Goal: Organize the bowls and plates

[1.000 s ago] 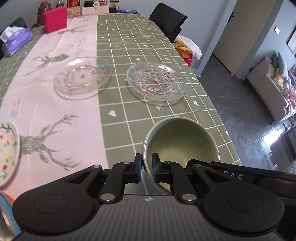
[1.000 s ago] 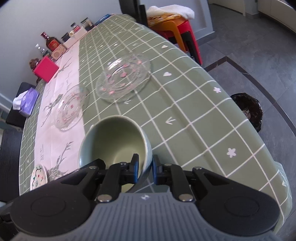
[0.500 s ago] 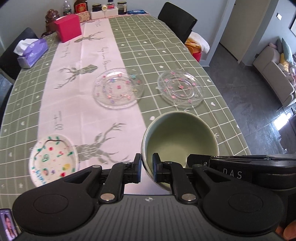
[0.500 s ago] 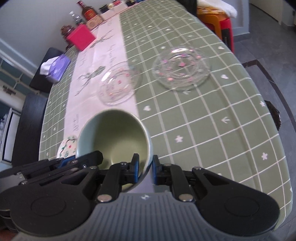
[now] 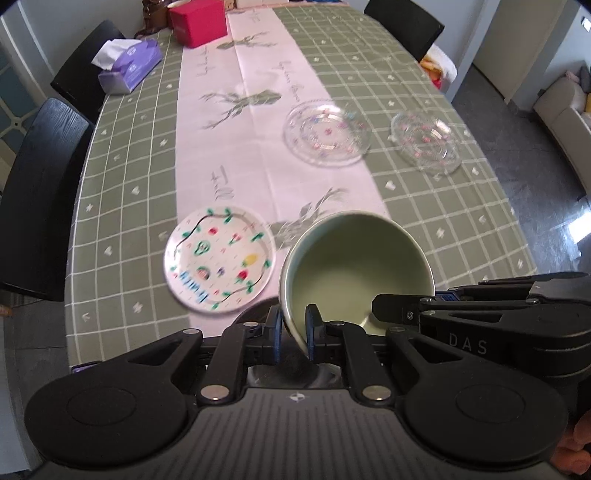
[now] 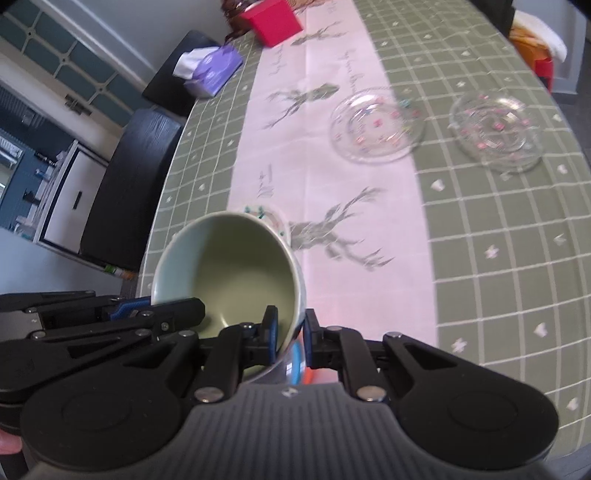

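Green bowl (image 5: 354,269) pinched at opposite rims by left tongs (image 5: 292,328) and right tongs (image 6: 287,330); "DAS" on right.

Bowl (image 5: 354,266) up off the table (image 5: 125,206), near edge, tilted. Left hand-held gripper (image 5: 291,330) pinches its rim on the left side, right hand-held gripper (image 6: 288,330) pinches the rim opposite; each has one finger inside the bowl, one outside. Plate (image 5: 219,258) flat on table just left of bowl, partly behind it in right wrist view. Two dishes (image 5: 327,133) (image 5: 426,142) further back, side by side, apart, to the right. Tissue box (image 5: 129,66) far left, box (image 5: 197,20) behind it nr far end. Chairs (image 5: 40,192) along left side; one more (image 5: 404,26) far right.
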The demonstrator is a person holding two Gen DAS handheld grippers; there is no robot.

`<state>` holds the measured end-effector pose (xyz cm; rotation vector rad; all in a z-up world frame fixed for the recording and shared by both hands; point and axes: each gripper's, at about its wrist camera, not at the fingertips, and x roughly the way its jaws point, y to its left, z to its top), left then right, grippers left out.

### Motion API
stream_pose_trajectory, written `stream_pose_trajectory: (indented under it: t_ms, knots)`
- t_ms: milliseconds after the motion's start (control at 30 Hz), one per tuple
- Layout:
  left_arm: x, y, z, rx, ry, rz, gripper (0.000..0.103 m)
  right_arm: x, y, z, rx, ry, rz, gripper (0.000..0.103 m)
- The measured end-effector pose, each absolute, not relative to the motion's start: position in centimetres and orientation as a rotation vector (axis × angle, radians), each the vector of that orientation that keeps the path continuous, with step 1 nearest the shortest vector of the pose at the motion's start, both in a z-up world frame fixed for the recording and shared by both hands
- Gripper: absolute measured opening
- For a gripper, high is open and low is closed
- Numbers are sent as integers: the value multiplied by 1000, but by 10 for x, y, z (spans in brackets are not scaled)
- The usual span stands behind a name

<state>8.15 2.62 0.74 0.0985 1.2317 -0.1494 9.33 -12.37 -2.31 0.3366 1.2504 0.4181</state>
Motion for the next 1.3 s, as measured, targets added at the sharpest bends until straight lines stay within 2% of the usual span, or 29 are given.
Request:
stream_pose_trajectory:
  t_ms: [433,1167,1300]
  knots:
    - [66,57,-42,186,1309,-251,14,73,-82,-70,309,1407,407,13]
    - [81,65,-66,260,1309,-349,13,84,-67,-81,263,1451,366,16]
    - [81,65,-66,269,1308,-356,13,84,-64,-81,244,1455,376,21]
